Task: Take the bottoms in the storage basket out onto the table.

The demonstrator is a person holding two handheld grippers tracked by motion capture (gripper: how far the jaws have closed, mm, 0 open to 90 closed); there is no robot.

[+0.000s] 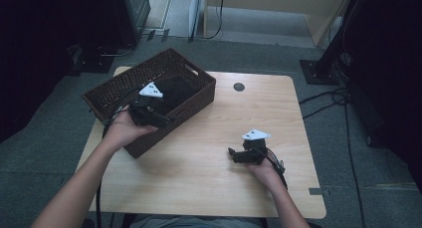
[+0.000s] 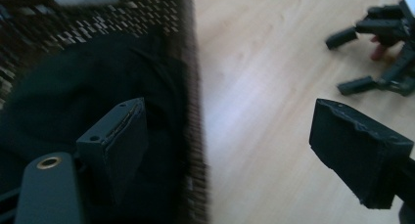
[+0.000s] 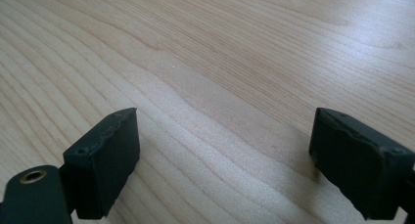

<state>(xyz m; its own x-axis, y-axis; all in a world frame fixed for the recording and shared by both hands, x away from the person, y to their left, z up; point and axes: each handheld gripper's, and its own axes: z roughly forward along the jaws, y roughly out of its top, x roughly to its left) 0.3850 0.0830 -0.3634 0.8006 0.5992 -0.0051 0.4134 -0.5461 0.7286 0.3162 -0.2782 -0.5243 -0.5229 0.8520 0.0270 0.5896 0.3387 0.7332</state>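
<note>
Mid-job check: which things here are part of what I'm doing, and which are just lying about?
In the job:
left gripper, open, astride the basket's near wall
woven basket
black cloth lying in the basket
right gripper, open over bare table

Lying about:
round grey cap in the tabletop
floor cables

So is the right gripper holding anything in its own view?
No, the right gripper has its jaws wide apart, with bare wooden table between them.
</note>
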